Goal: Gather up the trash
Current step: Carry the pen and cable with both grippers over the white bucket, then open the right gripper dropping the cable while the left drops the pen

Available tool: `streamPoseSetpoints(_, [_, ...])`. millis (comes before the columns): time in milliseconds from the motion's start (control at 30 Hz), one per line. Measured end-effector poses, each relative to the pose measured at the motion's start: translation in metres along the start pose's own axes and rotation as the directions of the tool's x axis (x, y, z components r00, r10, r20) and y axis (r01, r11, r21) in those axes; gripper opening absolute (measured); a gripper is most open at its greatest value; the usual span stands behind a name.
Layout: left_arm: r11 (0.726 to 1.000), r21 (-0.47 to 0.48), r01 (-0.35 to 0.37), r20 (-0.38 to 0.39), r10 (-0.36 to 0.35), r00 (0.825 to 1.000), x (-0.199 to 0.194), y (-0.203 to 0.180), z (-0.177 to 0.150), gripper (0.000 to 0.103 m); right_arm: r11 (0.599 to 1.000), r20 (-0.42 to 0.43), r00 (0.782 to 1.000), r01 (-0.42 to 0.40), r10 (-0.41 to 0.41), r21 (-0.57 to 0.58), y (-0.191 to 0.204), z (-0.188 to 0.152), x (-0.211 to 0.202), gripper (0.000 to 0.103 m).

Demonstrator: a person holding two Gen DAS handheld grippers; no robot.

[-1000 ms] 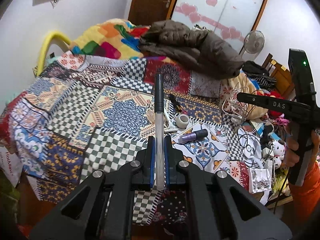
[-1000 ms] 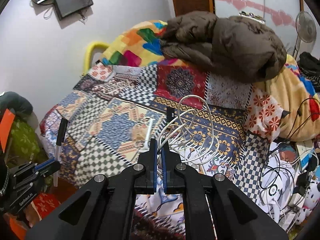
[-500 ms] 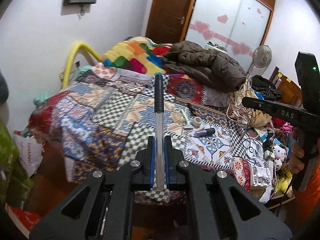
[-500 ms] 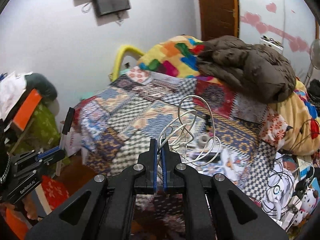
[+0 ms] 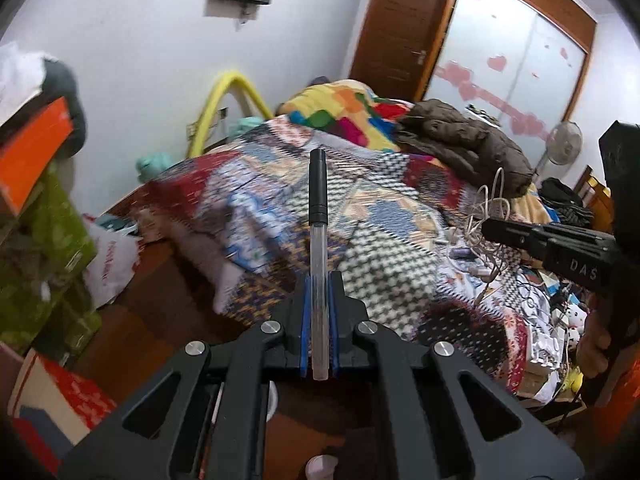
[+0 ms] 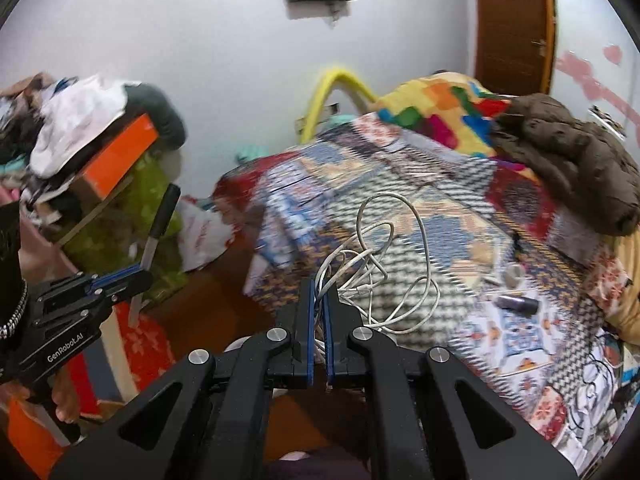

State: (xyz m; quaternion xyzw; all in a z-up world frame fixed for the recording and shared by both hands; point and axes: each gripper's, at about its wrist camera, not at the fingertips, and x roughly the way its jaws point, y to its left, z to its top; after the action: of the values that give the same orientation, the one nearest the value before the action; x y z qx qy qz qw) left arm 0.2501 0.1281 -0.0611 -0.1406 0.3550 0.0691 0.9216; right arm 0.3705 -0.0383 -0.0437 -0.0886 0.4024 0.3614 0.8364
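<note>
Left hand-held gripper (image 5: 319, 312): jaws pinch a pen (image 5: 319, 248) at its clear barrel. The pen stands straight up the centre of the left wrist frame, black cap at the top. Its lower end is cut off behind the gripper body.

Right hand-held gripper (image 6: 318, 316): jaws pressed together on a white cable (image 6: 384, 264). The cable rises from the jaws in loose tangled loops at frame centre. The part held between the pads is hidden.

Each gripper shows in the other view. In the right wrist view, the left gripper and the pen sit at the left edge, lower half. In the left wrist view, the right gripper enters from the right edge, with the cable at its tip. The hand (image 5: 596, 344) that holds it is partly cut off.

Below both grippers: brown floor (image 5: 160, 320), partly hidden by the gripper bodies.

Behind them: a bed under a patterned quilt (image 6: 400, 184), blurred. Small items on the quilt, lower right of the right wrist frame, are too blurred to name.

Left edge: a pile with an orange box (image 6: 120, 152) and a green bag (image 5: 44, 264), details unclear.

Far end of the bed: a brown jacket (image 6: 576, 160) on a multicoloured blanket (image 5: 344, 112).

Background: white wall, a brown door (image 5: 396, 40), a fan (image 5: 564, 146) at the right.
</note>
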Motion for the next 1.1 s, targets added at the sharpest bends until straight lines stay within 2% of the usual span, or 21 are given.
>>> streamPoseSetpoints(333, [0.992, -0.080, -0.100, -0.060, 0.095, 0.994, -0.018, 0.076, -0.043, 0.007, 0.990, -0.110, 0.989, -0.110, 0.100, -0.085, 0.080, -0.014, 0.057, 0.004])
streamPoseSetpoints(567, [0.981, -0.139, -0.135, -0.145, 0.115, 0.983, 0.000, 0.112, -0.073, 0.007, 0.981, -0.235, 0.961, -0.168, 0.142, -0.093, 0.115, -0.033, 0.108, 0.004])
streamPoseSetpoints(700, [0.974, -0.174, -0.149, -0.202, 0.112, 0.973, 0.023, 0.127, -0.088, 0.007, 0.978, -0.326, 0.932, -0.193, 0.159, -0.073, 0.123, -0.048, 0.143, 0.004])
streamPoseSetpoints(1100, [0.957, -0.232, -0.174, -0.409, 0.066, 0.910, 0.103, 0.152, -0.143, 0.007, 0.974, -0.521, 0.835, -0.223, 0.176, -0.029, 0.139, -0.082, 0.226, 0.004])
